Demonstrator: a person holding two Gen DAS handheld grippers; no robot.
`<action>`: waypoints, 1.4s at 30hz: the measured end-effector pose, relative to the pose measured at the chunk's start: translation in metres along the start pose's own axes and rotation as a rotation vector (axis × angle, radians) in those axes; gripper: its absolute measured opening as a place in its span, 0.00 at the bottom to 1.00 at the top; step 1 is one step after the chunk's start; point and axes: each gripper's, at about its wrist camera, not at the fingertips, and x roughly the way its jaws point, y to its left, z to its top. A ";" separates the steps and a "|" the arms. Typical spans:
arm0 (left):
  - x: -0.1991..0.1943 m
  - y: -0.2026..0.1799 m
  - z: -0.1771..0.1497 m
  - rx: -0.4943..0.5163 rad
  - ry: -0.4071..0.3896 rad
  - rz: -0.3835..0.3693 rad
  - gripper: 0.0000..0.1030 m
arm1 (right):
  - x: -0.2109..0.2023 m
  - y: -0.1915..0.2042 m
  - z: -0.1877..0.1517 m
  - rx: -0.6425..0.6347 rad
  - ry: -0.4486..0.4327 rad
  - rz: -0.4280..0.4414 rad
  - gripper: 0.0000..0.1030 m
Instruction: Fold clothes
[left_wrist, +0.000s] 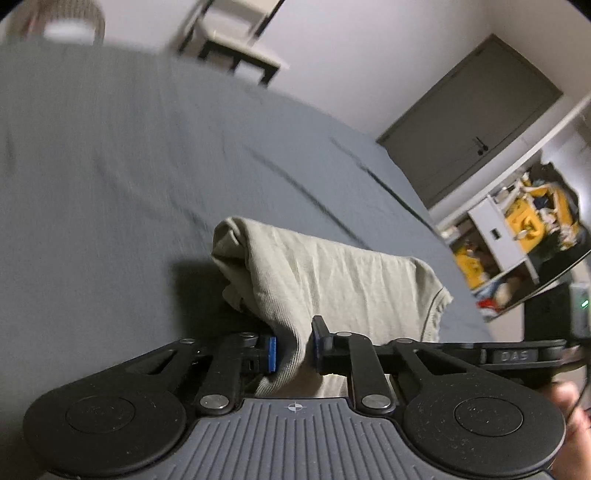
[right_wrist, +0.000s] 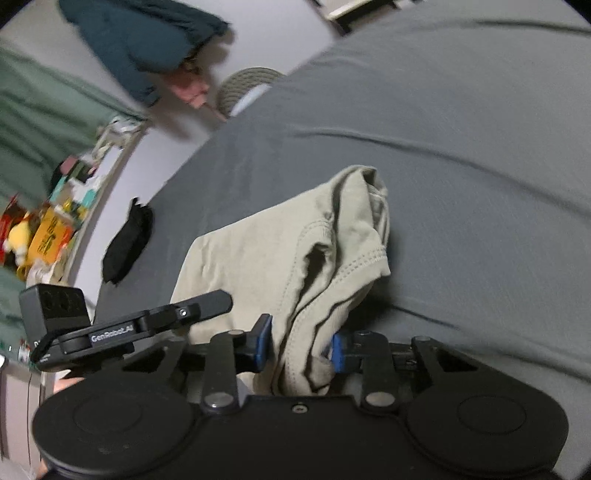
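A pale beige-green garment (left_wrist: 332, 280) hangs lifted over the grey bed sheet (left_wrist: 110, 166), stretched between both grippers. My left gripper (left_wrist: 293, 349) is shut on a pinched fold of its ribbed edge, blue pads on either side. In the right wrist view the same garment (right_wrist: 280, 251) droops with a stitched hem and a bunched far corner, and my right gripper (right_wrist: 301, 347) is shut on its gathered cloth. The left gripper's body (right_wrist: 147, 325) shows at the left of that view.
The grey bed sheet (right_wrist: 461, 147) spreads ahead with long creases. A black cloth item (right_wrist: 127, 240) lies near its left edge. A dark teal garment (right_wrist: 144, 40) hangs above. A woven basket (right_wrist: 247, 88), cluttered shelves (left_wrist: 517, 236), a grey door (left_wrist: 472, 122) and a chair (left_wrist: 236, 40) ring the bed.
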 end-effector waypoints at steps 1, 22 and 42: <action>-0.011 0.000 0.005 0.012 -0.026 0.018 0.17 | 0.003 0.008 0.004 -0.012 0.000 0.013 0.30; -0.255 0.275 0.161 -0.228 -0.386 0.485 0.17 | 0.255 0.325 0.131 -0.357 0.223 0.348 0.30; -0.201 0.382 0.180 -0.308 -0.303 0.635 0.27 | 0.384 0.356 0.142 -0.363 0.263 0.222 0.38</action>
